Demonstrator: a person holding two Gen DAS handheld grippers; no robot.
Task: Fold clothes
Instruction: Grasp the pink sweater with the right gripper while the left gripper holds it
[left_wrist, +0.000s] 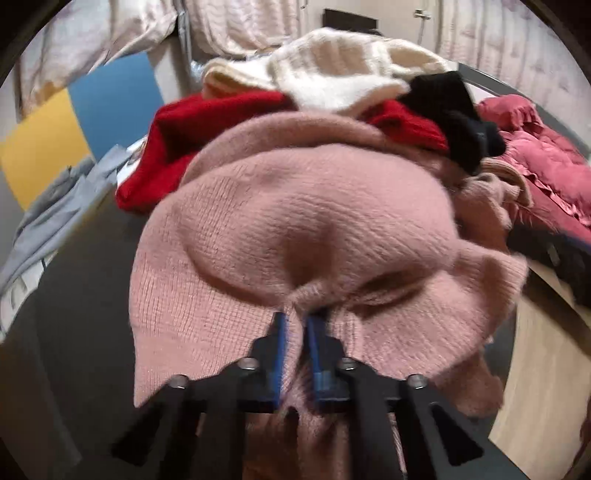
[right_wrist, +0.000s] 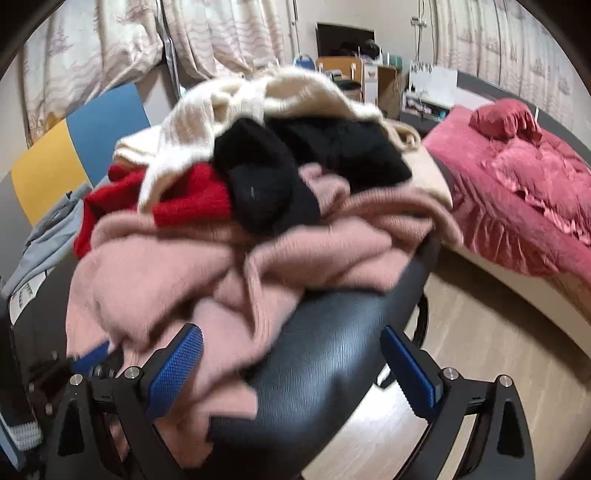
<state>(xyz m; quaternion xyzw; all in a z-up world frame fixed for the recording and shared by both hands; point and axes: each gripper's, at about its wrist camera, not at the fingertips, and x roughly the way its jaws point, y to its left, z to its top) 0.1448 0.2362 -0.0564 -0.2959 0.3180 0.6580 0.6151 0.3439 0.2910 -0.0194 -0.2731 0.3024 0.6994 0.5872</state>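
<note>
A pink knit sweater (left_wrist: 306, 221) fills the left wrist view, bunched on a heap of clothes. My left gripper (left_wrist: 296, 317) is shut on a pinched fold of it. In the right wrist view the same pink sweater (right_wrist: 177, 273) spills over a black padded seat (right_wrist: 325, 354). My right gripper (right_wrist: 291, 350) is open and empty, its blue pads (right_wrist: 177, 365) spread wide over the seat's front, the left pad touching the pink knit. A red garment (right_wrist: 192, 201), a black one (right_wrist: 280, 173) and a cream knit (right_wrist: 236, 107) lie on the heap behind.
A bed with a red quilt (right_wrist: 524, 199) stands at the right. Blue and yellow panels (right_wrist: 74, 147) and a grey cloth (left_wrist: 55, 221) are at the left. Wooden floor (right_wrist: 461, 332) lies below the seat. Curtains, a desk and boxes are at the back.
</note>
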